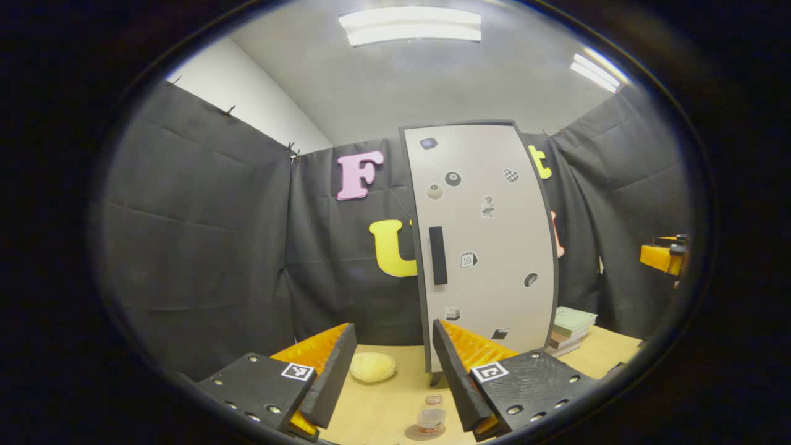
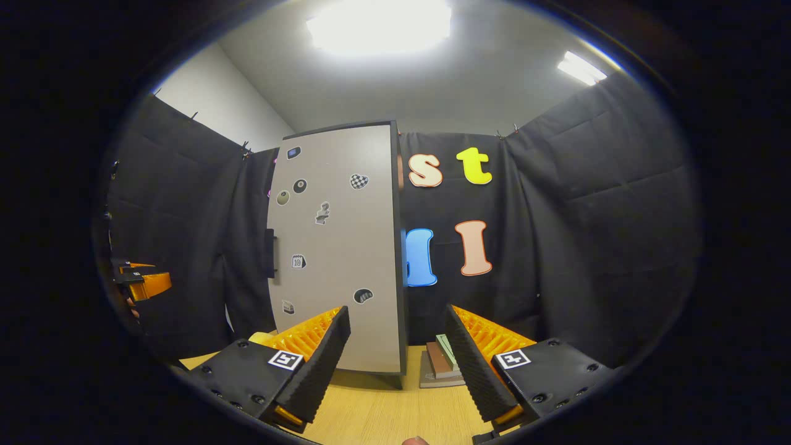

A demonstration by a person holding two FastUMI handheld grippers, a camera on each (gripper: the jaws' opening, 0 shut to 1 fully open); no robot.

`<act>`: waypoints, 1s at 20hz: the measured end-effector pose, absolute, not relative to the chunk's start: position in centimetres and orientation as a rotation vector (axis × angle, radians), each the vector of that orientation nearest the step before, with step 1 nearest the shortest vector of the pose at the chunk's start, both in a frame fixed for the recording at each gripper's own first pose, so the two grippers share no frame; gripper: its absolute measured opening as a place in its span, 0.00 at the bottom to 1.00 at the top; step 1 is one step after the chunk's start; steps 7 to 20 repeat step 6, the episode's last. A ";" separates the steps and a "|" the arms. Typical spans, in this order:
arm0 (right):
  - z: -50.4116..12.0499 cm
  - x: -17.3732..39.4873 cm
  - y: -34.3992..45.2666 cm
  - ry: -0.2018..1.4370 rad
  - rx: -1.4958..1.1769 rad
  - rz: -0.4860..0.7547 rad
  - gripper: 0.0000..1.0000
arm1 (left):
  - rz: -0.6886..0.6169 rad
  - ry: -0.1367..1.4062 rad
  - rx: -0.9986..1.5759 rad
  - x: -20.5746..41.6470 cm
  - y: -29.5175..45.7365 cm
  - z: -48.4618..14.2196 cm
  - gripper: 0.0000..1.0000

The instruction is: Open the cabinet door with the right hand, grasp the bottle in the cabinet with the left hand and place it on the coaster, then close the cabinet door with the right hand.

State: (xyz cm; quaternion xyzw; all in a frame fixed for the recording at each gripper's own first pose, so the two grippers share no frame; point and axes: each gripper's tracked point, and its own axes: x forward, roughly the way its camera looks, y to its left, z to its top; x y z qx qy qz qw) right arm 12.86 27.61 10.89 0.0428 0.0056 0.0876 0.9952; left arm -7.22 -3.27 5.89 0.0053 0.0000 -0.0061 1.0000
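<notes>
Cabinet shut, both grippers empty

Cabinet (image 1: 488,247) stands on the table (image 1: 383,408), its door closed and the handle (image 1: 438,255) untouched. Left gripper (image 1: 389,377) hovers with jaws wide, holding nothing; a small bottle (image 1: 431,420) sits on the coaster (image 1: 426,431) just ahead. Right gripper (image 2: 398,364) is likewise wide and empty, facing the door's edge, books (image 2: 442,364) beside.
</notes>
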 end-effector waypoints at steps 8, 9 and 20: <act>11.2 13.0 28.0 0.008 0.075 0.170 0.97 | -0.017 -0.006 0.001 -6.9 -3.0 5.6 0.74; 11.2 13.0 28.0 0.008 0.075 0.170 0.97 | -0.017 -0.006 0.001 -6.9 -3.0 5.6 0.74; 11.2 13.0 28.0 0.008 0.075 0.170 0.97 | -0.017 -0.006 0.001 -6.9 -3.0 5.6 0.74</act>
